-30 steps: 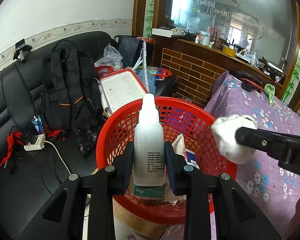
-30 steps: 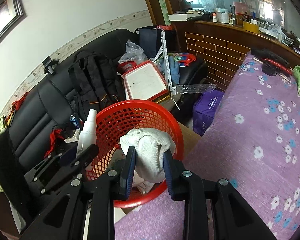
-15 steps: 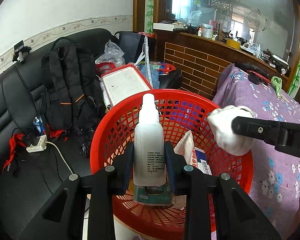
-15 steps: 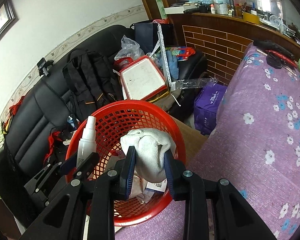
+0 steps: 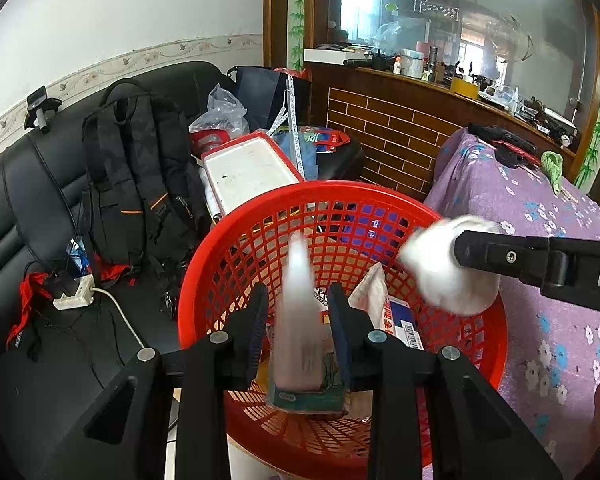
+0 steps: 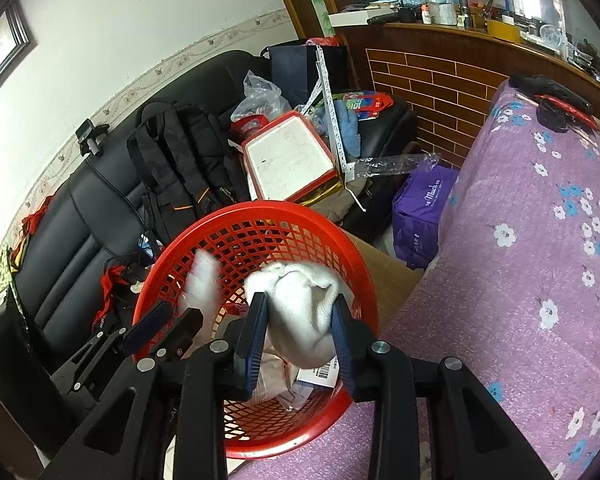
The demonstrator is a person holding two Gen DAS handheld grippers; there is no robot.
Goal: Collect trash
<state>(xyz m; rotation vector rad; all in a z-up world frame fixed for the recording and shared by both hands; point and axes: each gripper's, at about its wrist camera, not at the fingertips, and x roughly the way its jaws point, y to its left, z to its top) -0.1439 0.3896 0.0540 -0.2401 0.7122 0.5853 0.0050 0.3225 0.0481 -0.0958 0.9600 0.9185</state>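
Note:
A red mesh basket (image 5: 380,196) (image 6: 284,210) with paper and cartons in it sits below both grippers. My left gripper (image 5: 298,322) has its jaws spread and a white plastic bottle (image 5: 298,312), motion-blurred, is dropping between them into the basket; the bottle also shows blurred in the right wrist view (image 6: 200,280). My right gripper (image 6: 298,332) is shut on a white crumpled cloth (image 6: 300,316) (image 5: 440,276) over the basket's right side.
A black sofa (image 5: 60,184) holds a black backpack (image 5: 140,176), a red-edged white tray (image 5: 248,172), bags and a power strip (image 5: 74,300). A table with a purple flowered cloth (image 6: 520,280) is on the right. A brick counter (image 5: 392,140) stands behind.
Both grippers moved further over the basket. My left gripper opened and the bottle is slipping down, blurred. The right gripper still holds the cloth.

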